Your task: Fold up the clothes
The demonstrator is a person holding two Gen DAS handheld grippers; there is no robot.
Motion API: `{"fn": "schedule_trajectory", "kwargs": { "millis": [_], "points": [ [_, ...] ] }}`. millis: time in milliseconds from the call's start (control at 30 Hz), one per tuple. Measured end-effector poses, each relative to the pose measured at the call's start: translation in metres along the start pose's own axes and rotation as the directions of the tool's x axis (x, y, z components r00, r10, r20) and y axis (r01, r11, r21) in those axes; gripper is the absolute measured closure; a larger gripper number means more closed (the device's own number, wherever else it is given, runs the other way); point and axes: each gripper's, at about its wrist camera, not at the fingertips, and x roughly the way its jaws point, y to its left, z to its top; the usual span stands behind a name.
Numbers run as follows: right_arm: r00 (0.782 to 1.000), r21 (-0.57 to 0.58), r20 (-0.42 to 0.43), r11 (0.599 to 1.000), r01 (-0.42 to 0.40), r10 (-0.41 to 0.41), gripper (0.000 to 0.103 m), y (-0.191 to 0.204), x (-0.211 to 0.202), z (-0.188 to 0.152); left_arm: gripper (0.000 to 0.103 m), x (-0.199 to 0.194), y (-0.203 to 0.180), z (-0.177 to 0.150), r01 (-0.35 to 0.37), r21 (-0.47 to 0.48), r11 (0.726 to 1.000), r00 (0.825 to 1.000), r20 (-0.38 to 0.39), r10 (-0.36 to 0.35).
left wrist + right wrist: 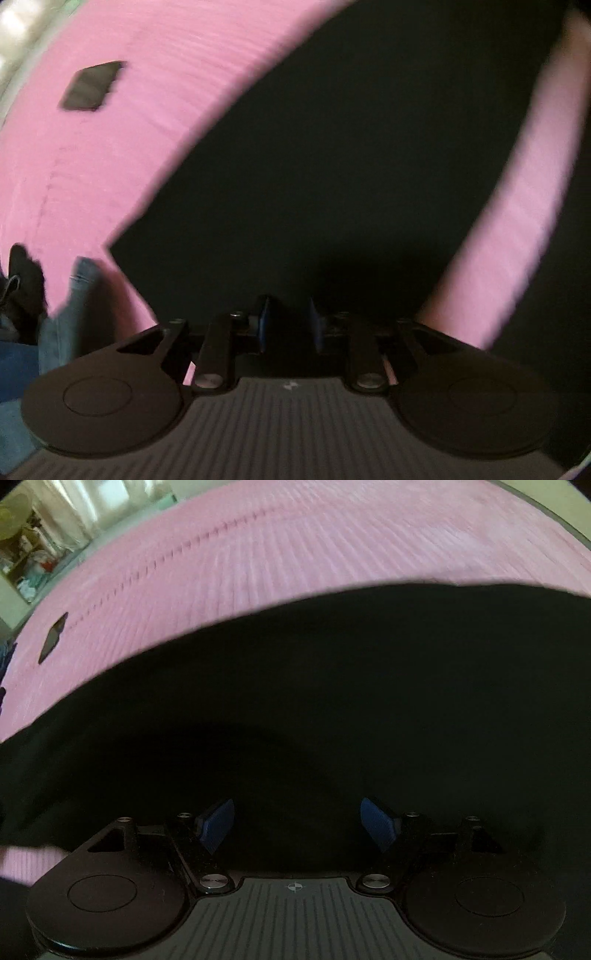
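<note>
A black garment (314, 177) lies spread on a pink ribbed sheet (129, 129), with one square corner near the lower left of the left wrist view. My left gripper (290, 321) sits low over the garment's near edge. Its blue pads are drawn close together with dark cloth between them. In the right wrist view the same black garment (314, 701) fills the lower half, and the pink sheet (295, 546) lies beyond it. My right gripper (297, 825) hovers over the cloth, open, with its blue pads (218, 825) wide apart and nothing held.
A small dark flat rectangle (92, 86) lies on the sheet, also seen as the dark rectangle (53, 638) at the left. Blue jeans (74, 306) and other dark clothing (22, 273) lie off the sheet's left edge. Room clutter (33, 554) shows at the far left.
</note>
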Motion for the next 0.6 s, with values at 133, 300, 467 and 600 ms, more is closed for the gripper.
{"fn": "schedule_trajectory", "kwargs": {
  "millis": [133, 300, 467, 600],
  "points": [
    [0.997, 0.064, -0.074, 0.998, -0.005, 0.009, 0.024, 0.005, -0.028, -0.036, 0.085, -0.013, -0.019, -0.018, 0.000, 0.039, 0.999, 0.998, -0.061, 0.002],
    [1.000, 0.198, 0.013, 0.980, -0.001, -0.001, 0.024, 0.009, -0.087, -0.074, 0.082, -0.050, -0.020, -0.033, 0.008, -0.019, 1.000, 0.998, -0.057, -0.009],
    [0.998, 0.286, 0.016, 0.957, 0.047, -0.054, 0.023, 0.004, -0.130, -0.113, 0.077, -0.074, -0.048, -0.044, 0.040, 0.045, 0.998, 0.998, -0.052, -0.037],
    [0.997, 0.356, -0.003, 0.931, 0.079, -0.083, 0.022, -0.014, -0.162, -0.134, 0.075, -0.085, -0.071, -0.064, 0.066, 0.070, 0.995, 0.995, -0.075, -0.060]
  ]
}}
